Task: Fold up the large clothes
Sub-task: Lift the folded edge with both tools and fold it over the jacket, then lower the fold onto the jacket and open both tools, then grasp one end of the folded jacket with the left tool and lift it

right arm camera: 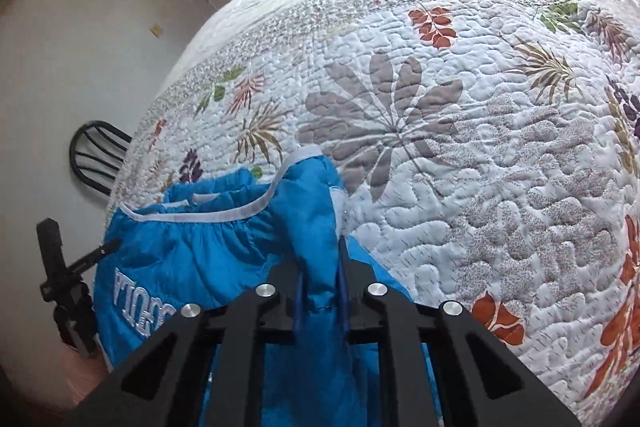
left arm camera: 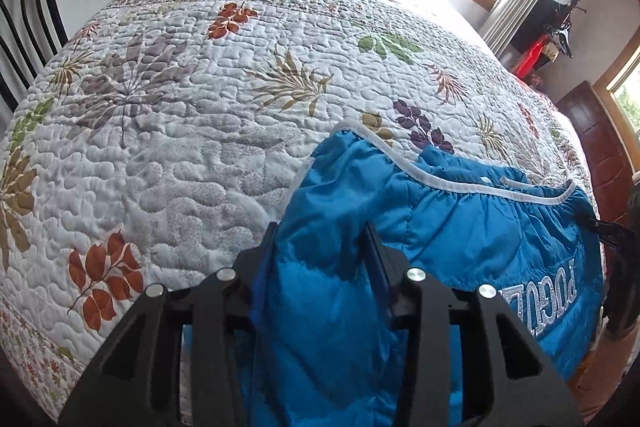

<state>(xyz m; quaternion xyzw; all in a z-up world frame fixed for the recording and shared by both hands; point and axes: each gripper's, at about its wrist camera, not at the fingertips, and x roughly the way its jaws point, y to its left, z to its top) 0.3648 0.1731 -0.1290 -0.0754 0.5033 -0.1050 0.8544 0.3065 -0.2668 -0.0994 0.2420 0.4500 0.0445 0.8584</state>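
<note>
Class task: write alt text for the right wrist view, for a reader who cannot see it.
The right gripper is shut on a fold of a blue garment with white trim, lying at the edge of a bed under a leaf-patterned quilt. The left gripper shows at the garment's far side.

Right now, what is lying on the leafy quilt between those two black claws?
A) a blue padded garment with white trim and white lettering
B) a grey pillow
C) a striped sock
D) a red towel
A: the blue garment, edged in white trim, lies on the quilt with white lettering stitched on it.
</note>
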